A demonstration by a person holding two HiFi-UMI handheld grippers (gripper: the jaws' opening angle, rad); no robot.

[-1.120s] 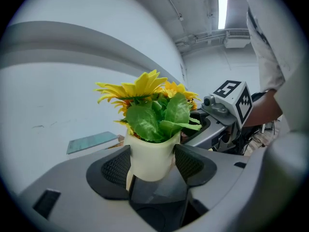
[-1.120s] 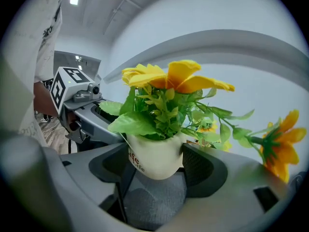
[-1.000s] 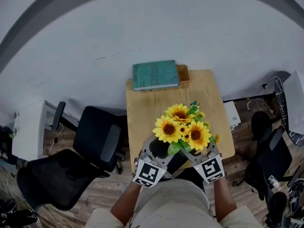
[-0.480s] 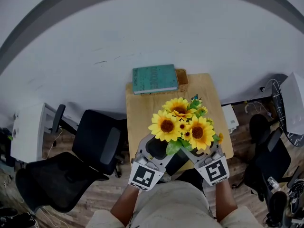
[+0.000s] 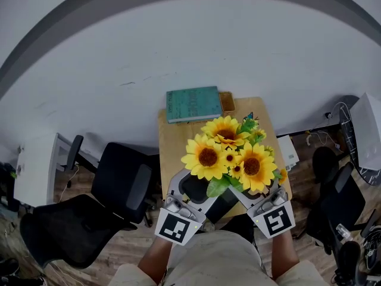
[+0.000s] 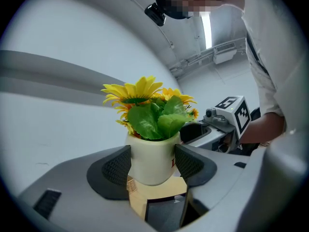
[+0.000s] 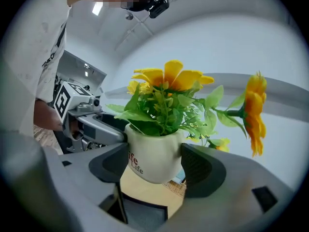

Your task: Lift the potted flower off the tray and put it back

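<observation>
Wooden worktop [image 5: 178, 140] sits down below with the dark tray [image 6: 164, 214] on it, and the potted flower [image 5: 229, 157] hangs in the air above that tray. Left gripper [image 6: 152, 164] and right gripper [image 7: 155, 164] are both clamped on its white pot. Lift looks done, so next up is a level lowering, squarely onto the tray.
</observation>
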